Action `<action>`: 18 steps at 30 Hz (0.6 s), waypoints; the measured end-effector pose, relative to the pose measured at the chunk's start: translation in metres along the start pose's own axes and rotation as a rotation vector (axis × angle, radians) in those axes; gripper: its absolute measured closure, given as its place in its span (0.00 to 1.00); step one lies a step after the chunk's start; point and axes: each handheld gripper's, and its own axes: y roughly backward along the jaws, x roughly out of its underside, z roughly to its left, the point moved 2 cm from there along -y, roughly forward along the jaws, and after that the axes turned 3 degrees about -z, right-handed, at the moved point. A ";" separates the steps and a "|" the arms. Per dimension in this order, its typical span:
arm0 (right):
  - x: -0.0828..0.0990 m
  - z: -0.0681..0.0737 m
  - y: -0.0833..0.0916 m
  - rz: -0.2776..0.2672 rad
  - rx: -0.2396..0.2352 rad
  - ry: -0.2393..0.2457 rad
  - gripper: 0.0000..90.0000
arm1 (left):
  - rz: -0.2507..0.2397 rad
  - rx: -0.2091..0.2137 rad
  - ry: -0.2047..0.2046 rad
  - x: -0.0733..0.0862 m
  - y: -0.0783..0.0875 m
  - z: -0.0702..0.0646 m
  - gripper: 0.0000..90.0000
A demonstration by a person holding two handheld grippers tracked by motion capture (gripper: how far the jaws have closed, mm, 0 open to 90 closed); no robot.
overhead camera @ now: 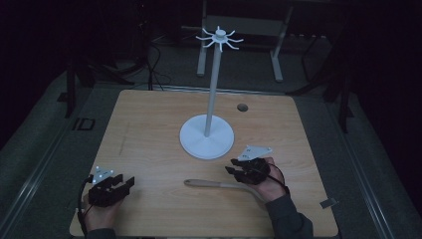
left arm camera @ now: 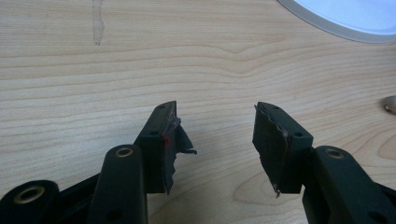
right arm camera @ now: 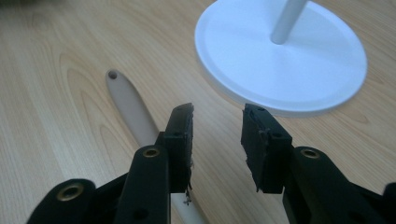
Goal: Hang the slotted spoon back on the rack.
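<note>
The right gripper [right arm camera: 217, 135] hovers with its jaws parted and empty just above the handle of a wooden spoon [right arm camera: 133, 109] that lies flat on the desk [overhead camera: 149, 129]. The handle runs beneath its left jaw, and the hanging hole at the handle's end sits ahead of that jaw. Just beyond the gripper stands the white stand [overhead camera: 207, 134], its round base close by. The left gripper [left arm camera: 215, 140] is released too, holding nothing over bare wood, with the stand's base far ahead to its right.

Since the jaws sit off to one side of the thin, flat handle, closing now would probably pinch one edge and skid it across the desk. Lifting carelessly could also knock the stand's base.

The spoon's bowl is hidden under the right hand [overhead camera: 271, 186] in the high view, and the dim light blurs the hooks on top of the stand.
</note>
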 end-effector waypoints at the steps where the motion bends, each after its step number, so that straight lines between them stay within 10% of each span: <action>1: -0.001 0.003 -0.004 0.013 -0.009 0.033 0.73 | 0.000 0.002 -0.001 0.000 0.000 0.000 0.56; 18: 0.004 0.015 -0.030 0.177 -0.086 0.174 0.79 | 0.007 0.006 -0.009 0.000 -0.002 -0.002 0.56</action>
